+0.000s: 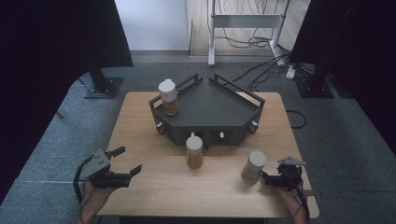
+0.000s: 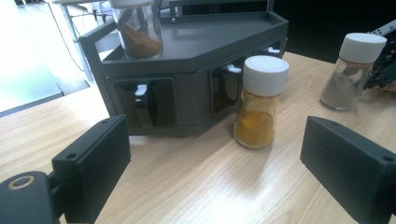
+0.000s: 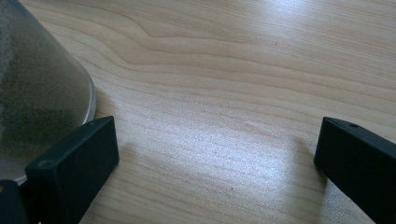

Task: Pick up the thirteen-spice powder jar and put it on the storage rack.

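Grey-powder glass jar with white cap (image 1: 253, 166) stands upright just left of the open right gripper (image 1: 270, 179), probably untouched; open left gripper (image 1: 126, 162) waits farther off.

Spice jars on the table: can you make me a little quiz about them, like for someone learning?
1. True or false: the jar of yellow powder stands on top of the dark rack.
2. How many jars stand on the wooden table itself, not on the rack?
3. Which jar is nearest the right gripper: A the jar of grey powder, B the jar on the rack, C the yellow one?

Key
1. False: it stands on the table, in front of the rack.
2. Two: the yellow one and the grey one.
3. A. The grey jar is just beside that gripper's open jaws, not between them. The left gripper is open too.
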### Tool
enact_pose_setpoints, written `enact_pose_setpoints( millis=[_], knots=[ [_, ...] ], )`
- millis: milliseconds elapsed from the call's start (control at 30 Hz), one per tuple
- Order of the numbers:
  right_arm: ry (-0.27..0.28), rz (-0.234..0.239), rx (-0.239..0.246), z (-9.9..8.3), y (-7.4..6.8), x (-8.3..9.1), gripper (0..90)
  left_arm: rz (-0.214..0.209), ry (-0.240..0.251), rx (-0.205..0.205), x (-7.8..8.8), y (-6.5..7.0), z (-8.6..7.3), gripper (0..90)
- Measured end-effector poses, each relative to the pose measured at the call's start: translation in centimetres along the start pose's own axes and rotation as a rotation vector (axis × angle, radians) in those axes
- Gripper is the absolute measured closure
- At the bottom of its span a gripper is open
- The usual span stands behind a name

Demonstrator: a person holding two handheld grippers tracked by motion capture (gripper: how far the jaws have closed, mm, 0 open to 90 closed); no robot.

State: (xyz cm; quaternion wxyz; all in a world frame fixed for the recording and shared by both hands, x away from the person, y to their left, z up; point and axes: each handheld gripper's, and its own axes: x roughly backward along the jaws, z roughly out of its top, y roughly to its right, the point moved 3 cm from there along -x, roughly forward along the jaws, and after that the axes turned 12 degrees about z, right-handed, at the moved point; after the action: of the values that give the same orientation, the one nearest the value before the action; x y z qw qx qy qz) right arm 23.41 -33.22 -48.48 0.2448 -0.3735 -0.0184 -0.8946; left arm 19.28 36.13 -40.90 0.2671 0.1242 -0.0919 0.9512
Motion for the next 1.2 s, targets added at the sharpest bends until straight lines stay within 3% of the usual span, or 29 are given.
enact_pose_setpoints(
  millis=[767, 1200],
  knots=[
    [0.0, 0.0, -0.001, 0.0, 0.0, 0.0, 0.0, -0.001, -0.043, 0.064, -2.0, 0.0, -4.4, 8.3],
    [0.0, 0.0, 0.001, 0.0, 0.0, 0.0, 0.0, 0.019, -0.056, 0.065, -2.5, 0.1, -5.6, 8.3]
  ],
)
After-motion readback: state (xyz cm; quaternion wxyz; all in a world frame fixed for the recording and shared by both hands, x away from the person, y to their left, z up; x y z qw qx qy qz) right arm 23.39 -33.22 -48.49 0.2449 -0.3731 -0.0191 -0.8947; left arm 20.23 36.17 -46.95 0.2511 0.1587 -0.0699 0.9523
